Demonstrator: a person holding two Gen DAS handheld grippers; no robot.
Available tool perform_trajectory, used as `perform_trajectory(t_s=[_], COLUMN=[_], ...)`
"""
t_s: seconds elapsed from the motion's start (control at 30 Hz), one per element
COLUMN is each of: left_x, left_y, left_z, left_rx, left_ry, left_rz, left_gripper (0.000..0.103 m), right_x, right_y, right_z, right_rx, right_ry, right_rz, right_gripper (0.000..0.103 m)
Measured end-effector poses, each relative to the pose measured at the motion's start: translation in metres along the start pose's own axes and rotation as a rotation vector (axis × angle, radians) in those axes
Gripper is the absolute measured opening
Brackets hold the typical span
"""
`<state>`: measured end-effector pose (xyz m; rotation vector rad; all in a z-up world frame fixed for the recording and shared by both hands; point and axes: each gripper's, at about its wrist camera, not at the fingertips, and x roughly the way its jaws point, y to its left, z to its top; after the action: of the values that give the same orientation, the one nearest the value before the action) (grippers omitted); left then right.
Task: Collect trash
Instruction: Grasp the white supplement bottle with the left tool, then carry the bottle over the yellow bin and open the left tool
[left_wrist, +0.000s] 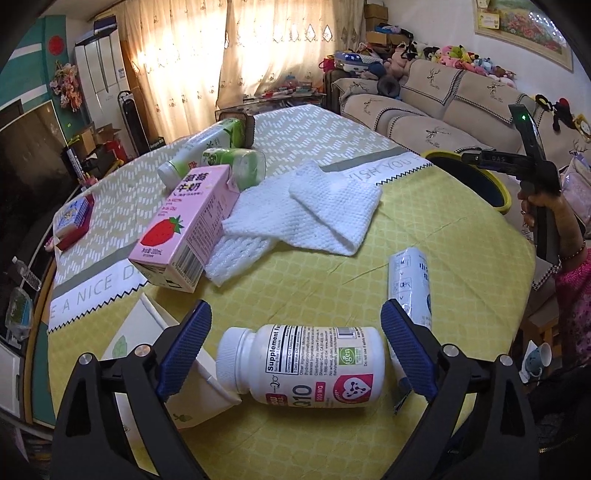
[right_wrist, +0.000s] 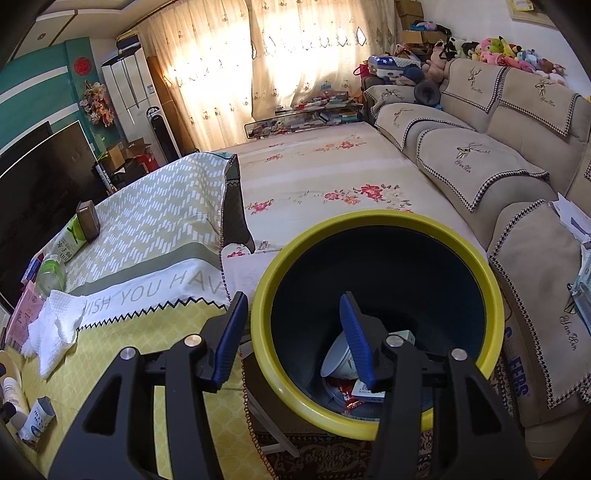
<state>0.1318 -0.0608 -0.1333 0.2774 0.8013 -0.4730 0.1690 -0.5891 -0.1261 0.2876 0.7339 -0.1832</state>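
On the yellow tablecloth (left_wrist: 424, 251), clutter

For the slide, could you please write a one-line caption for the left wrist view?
Open left gripper brackets a white supplement bottle lying on the yellow tablecloth.

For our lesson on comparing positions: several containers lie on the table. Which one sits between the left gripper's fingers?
The white supplement bottle, on its side between the blue fingers. The pink strawberry milk carton and green-labelled bottles lie farther off.

Sunlit curtains (left_wrist: 236, 55) glare — sharp frames, fisheye-bent, dark corners.
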Motion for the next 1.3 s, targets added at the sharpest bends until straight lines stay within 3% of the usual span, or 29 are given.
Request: perform_trajectory(t_s=[0.6,0.63,0.73,0.83,1.3], left_x=[0.022,0.022,0.023,0.022,0.015], left_y=[-0.026,-0.027,-0.031,-0.029,-0.04], left_z=[-0.01,-0.009,-0.007,-0.001,0.036], left_rx=[0.066,0.051,0.064,0.033,0.008], left_ry=[0.086,0.077,0.067,0.052,-0.042], left_rz=[-0.055,-0.086,-0.072,-0.11,-0.136], left_gripper=[0.084,0.084,0.084,0.084,0.084], right_x=[0.0,0.0,-0.001,-0.003,-0.023], right_y=[0.002,0.002,0.0,-0.001,-0.005], right_z=[0.0,0.0,0.0,0.001,0.008], right_rx=[-0.008,-0.007,-0.003,0.0,0.006], right_ry=[0.008,0.008,0.004,-0.005,-0.059], right_rz=[0.014,0.013,0.016,0.018,0.029], right_gripper=[0.052,0.052,0.052,0.052,0.052])
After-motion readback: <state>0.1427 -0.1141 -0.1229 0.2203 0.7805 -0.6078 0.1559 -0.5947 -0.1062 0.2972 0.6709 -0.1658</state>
